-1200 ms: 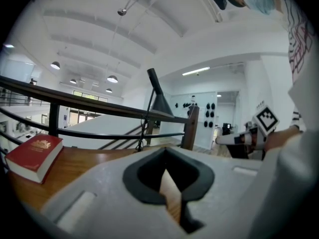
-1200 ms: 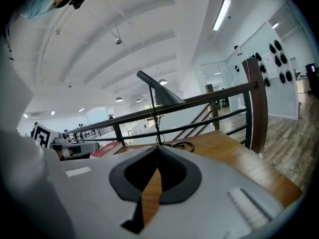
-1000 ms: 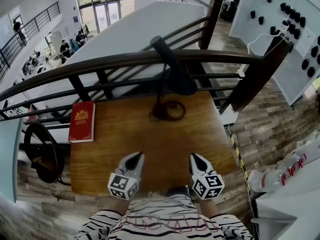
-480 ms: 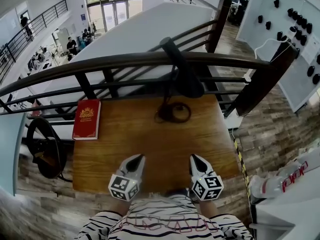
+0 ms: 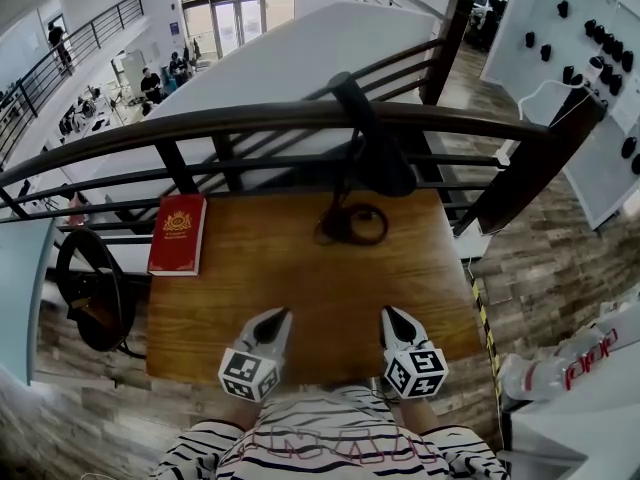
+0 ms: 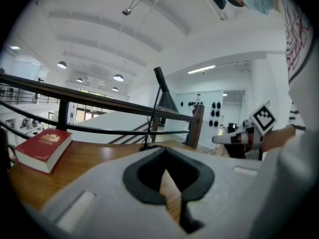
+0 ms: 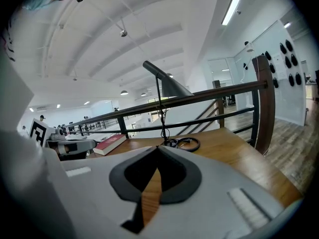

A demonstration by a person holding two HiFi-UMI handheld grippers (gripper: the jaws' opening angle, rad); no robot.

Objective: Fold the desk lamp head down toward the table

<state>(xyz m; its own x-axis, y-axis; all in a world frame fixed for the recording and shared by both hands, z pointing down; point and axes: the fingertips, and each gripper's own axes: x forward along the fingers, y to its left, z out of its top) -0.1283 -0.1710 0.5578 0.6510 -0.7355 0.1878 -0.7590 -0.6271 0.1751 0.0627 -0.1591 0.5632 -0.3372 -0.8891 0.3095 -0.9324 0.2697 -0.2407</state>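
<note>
Down at the near edge of the counter (image 5: 300, 288), the left hand-held gripper (image 5: 277, 314) and the right hand-held gripper (image 5: 390, 313) sit side by side, both pointing away from the person toward the far side. Each has its jaws pressed together with nothing between them; through the dark notch behind the tips only the wood of the counter shows. Neither touches anything on the counter. Behind them, at the bottom of the head view, is the person's striped shirt (image 5: 340, 448).

Farther out, well apart from both tips, the desk lamp (image 5: 378, 163) stands at the far side of the counter, a little right of centre. Its ring base (image 5: 352, 225) lies flat on the wood, with a thin stem upright from it. The dark cone head (image 7: 174, 88) is raised, up at about the height of the railing (image 5: 250, 123) behind it, its opening angled downward.

At the far left corner a red book (image 5: 178, 233) lies flat, well apart from the lamp. The dark railing runs along the far edge of the counter.
</note>
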